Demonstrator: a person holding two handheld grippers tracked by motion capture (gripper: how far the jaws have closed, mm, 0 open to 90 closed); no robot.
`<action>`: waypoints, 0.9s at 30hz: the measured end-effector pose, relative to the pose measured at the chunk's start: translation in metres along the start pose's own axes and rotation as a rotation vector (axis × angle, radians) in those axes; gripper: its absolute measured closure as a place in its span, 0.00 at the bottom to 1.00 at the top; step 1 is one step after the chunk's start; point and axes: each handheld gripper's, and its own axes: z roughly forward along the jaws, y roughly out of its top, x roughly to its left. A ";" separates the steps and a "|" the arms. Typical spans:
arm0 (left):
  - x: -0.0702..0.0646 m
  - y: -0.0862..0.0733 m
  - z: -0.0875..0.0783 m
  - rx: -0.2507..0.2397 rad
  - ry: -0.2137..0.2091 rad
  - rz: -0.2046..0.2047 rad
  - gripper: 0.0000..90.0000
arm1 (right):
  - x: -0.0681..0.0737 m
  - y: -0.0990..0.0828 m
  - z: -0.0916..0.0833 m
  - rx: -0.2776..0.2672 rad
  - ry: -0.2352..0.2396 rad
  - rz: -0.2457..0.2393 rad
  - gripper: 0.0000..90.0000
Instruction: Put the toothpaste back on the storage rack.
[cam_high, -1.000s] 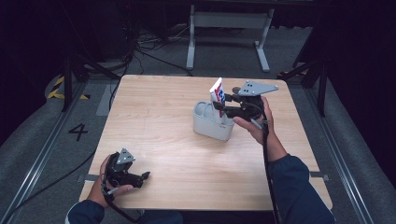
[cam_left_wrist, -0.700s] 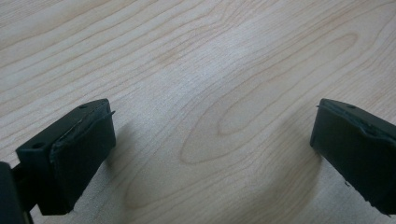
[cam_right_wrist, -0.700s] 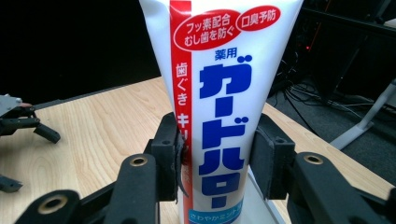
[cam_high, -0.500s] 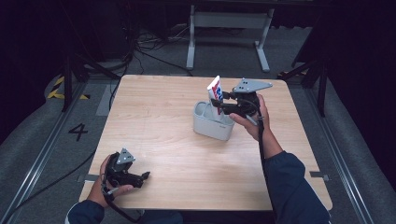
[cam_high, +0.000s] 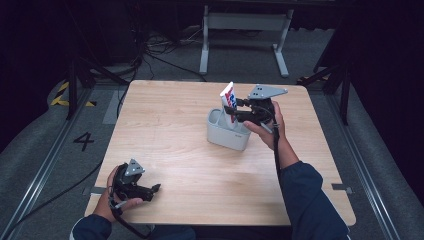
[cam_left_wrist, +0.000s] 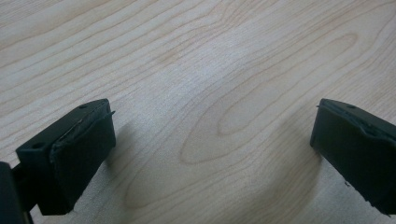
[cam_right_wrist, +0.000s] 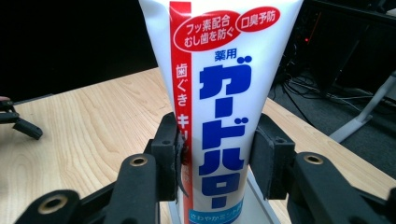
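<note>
One toothpaste tube (cam_right_wrist: 219, 107) stands clamped in the right gripper (cam_right_wrist: 217, 156) over one grey holder (cam_high: 227, 134); left gripper (cam_left_wrist: 210, 140) gapes, empty, on one wooden table (cam_high: 165, 115).

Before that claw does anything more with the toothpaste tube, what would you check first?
1. Grip: right claw pads press both sides of the white toothpaste tube with red and blue print: ok.
2. Tube upright: ok.
3. Tube above the grey plastic holder: ok.
4. Whether the tube's bottom end has reached the holder's floor: cannot tell.
5. Left claw open, over bare light wooden table, away from the holder: ok.
</note>
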 end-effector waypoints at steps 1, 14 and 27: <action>0.000 0.000 0.000 0.000 -0.001 0.000 0.01 | 0.000 -0.001 0.001 -0.001 0.000 0.002 0.66; 0.000 0.000 0.000 0.000 0.000 0.001 0.01 | -0.006 -0.017 0.011 0.012 0.008 0.028 0.65; 0.000 0.000 0.000 0.000 0.000 0.000 0.01 | -0.010 -0.032 0.010 0.049 0.004 0.031 0.64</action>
